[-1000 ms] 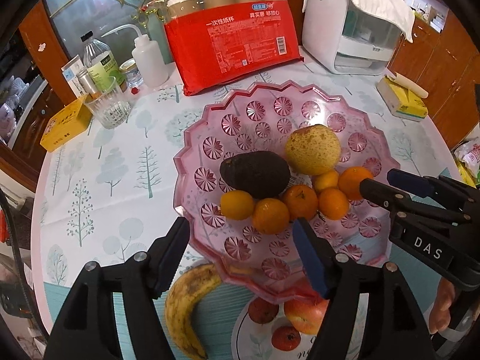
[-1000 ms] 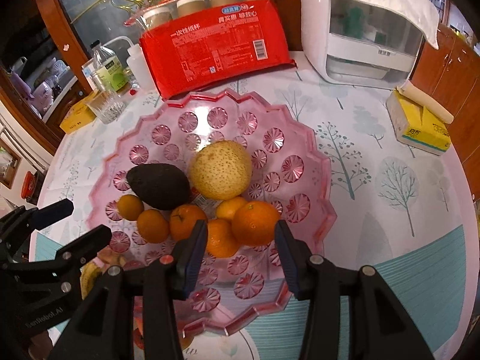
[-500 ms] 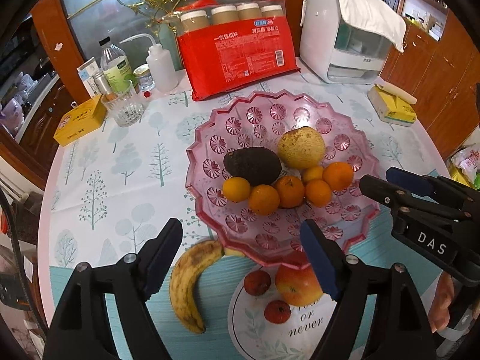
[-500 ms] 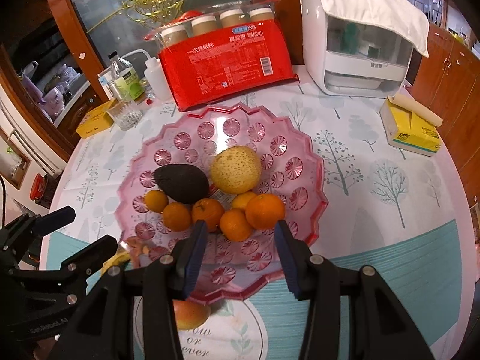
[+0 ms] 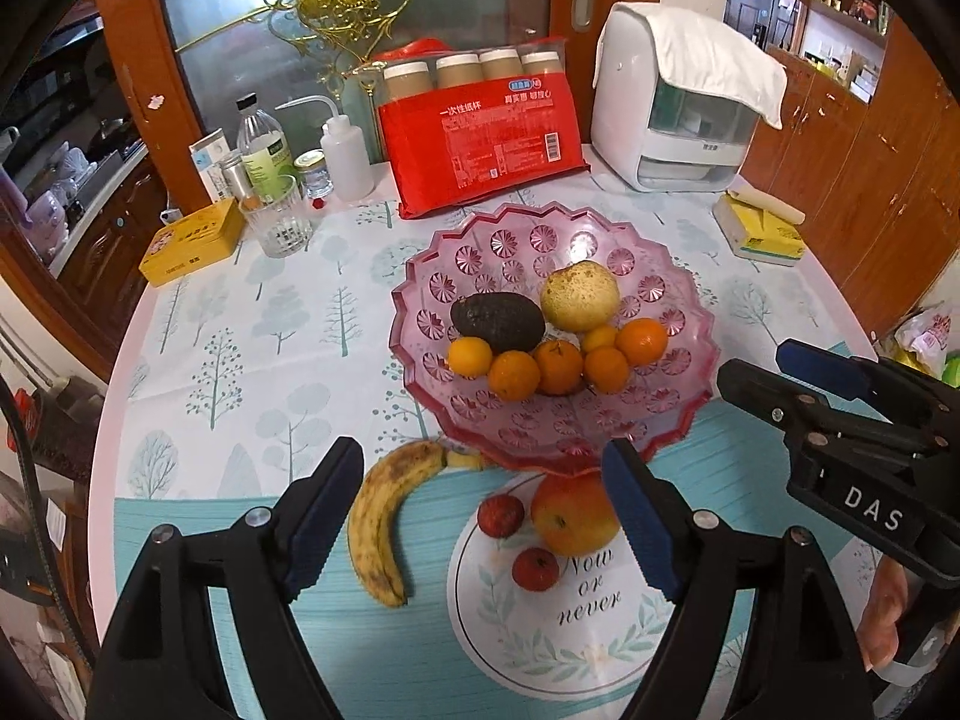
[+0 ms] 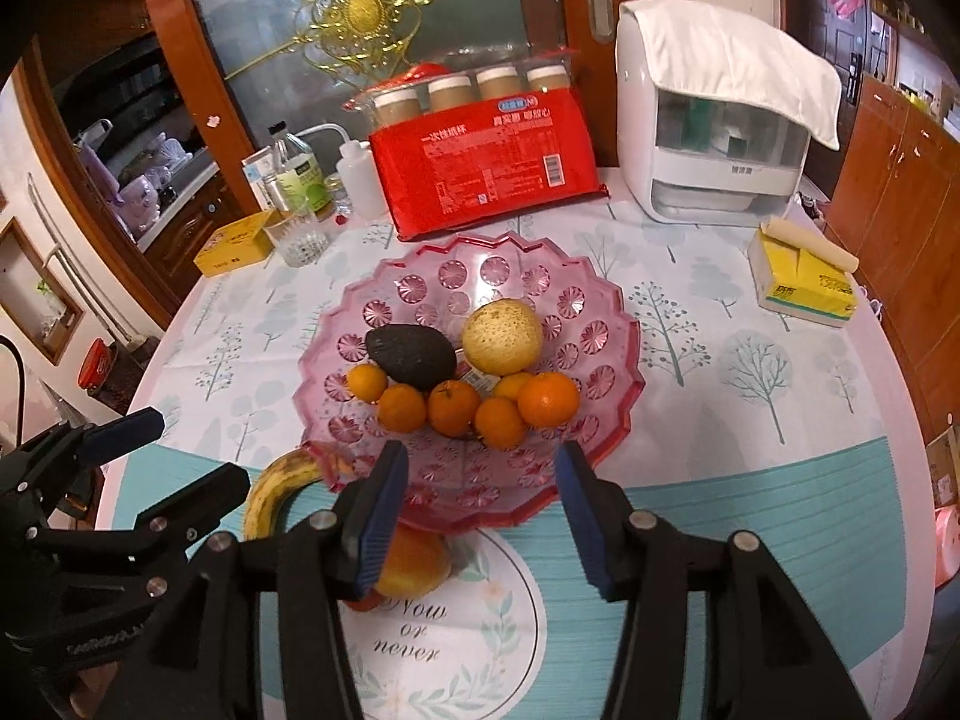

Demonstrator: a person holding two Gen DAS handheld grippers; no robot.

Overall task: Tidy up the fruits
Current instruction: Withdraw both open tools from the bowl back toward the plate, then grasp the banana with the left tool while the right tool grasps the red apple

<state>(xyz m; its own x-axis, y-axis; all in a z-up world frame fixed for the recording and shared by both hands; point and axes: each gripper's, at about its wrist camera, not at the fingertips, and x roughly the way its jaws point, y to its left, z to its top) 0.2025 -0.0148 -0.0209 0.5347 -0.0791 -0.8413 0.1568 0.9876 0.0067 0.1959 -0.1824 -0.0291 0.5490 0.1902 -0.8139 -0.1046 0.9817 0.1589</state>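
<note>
Fruit is lying in two places on the desk point(image 5: 198, 360), and both tools are hovering above the near edge, holding nothing. The left tool point(image 5: 480, 516) is standing wide apart at the bottom of the left wrist view. The right tool point(image 6: 480, 504) is opening its jaws at this moment, with nothing between them.

Nearest, in the lower middle of the left view, a spotted banana point(image 5: 381, 516) is lying flat, just beside the foot of the pink bowl point(image 5: 678, 420). It looks ripe and soft, so I think a gentle hold across its thick middle is best; hard pressing will probably bruise it. Next to it an apple point(image 5: 573, 513) is resting partly under the bowl's rim. It seems firm and rather heavy, and its smooth skin may be slippery, so the pads should be closing across its widest part. Two small red fruits point(image 5: 501, 515) are light and could roll away easily.

Farther, in the frame's centre, the bowl is carrying six small oranges point(image 5: 558, 366), a dark avocado point(image 5: 498, 321) and a pale round pear point(image 5: 579, 297). The bowl looks rigid and maybe brittle.
</note>
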